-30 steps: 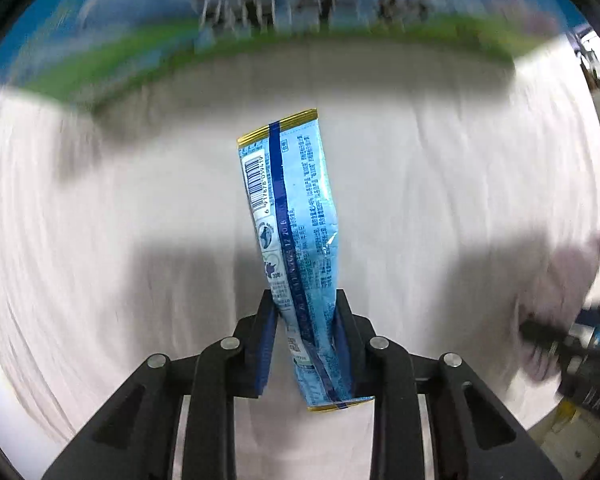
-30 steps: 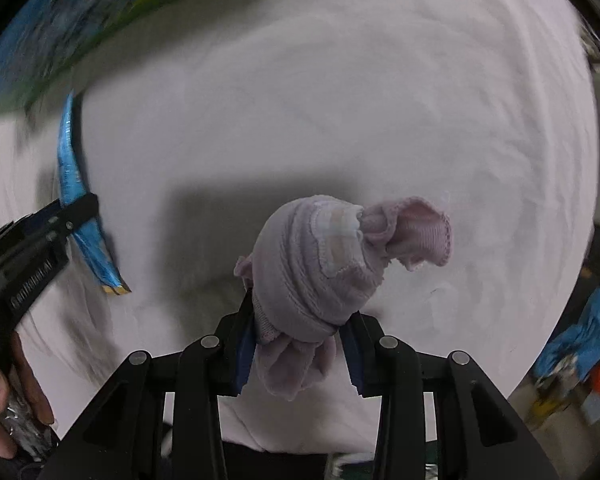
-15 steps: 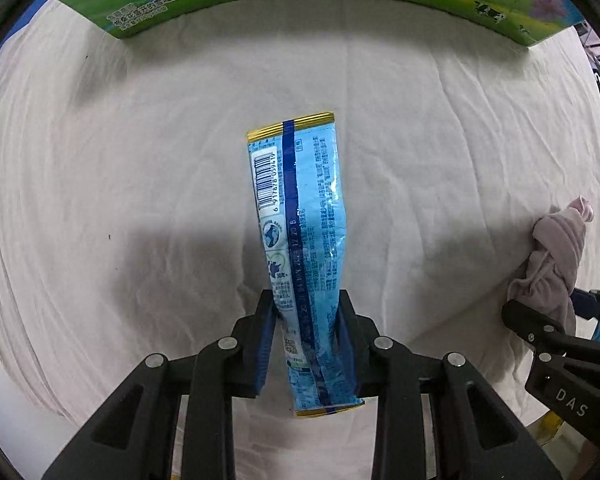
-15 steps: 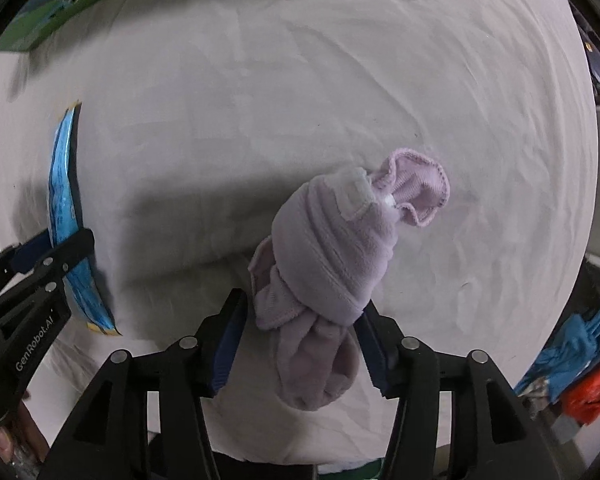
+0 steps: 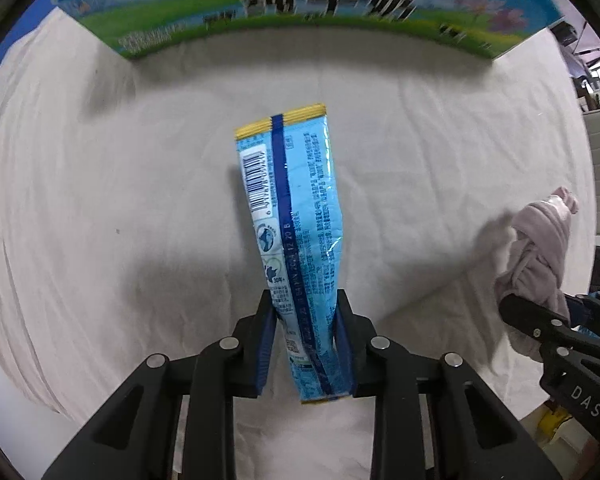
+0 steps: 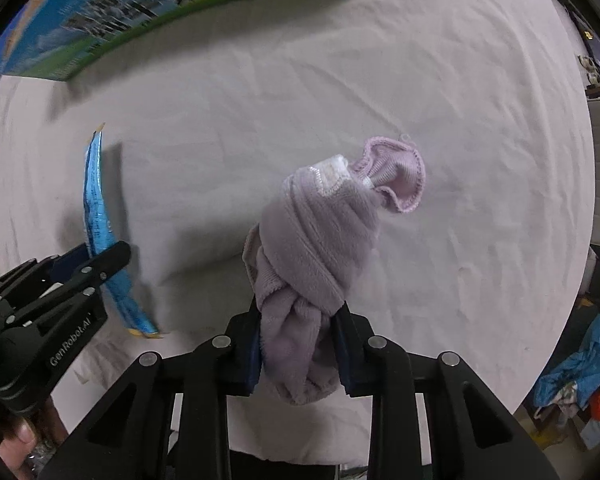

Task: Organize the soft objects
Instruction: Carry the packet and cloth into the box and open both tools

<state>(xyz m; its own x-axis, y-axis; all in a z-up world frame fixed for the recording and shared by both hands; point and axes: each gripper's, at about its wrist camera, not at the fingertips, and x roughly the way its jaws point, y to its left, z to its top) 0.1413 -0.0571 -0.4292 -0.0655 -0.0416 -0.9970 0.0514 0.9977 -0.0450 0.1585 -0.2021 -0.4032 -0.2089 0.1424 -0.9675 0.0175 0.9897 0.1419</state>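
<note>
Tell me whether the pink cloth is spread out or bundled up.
Bundled up. The pink cloth is rolled and twisted into a tight knot, one ruffled end poking out, clamped in the right claw above the white sheet.

A tabletop with a white cloth and one big box

The tabletop [image 5: 100, 240] is covered all over by a white cloth [image 6: 340, 80] with lots of little wrinkles and folds. Dark shadows fall on the cloth near the middle. At the far edge stands a big cardboard box [image 5: 300, 4] with green grass, blue sky, pink flowers and dark letters printed on its side. The letters look blurry. The box sits right on the cloth.
</note>
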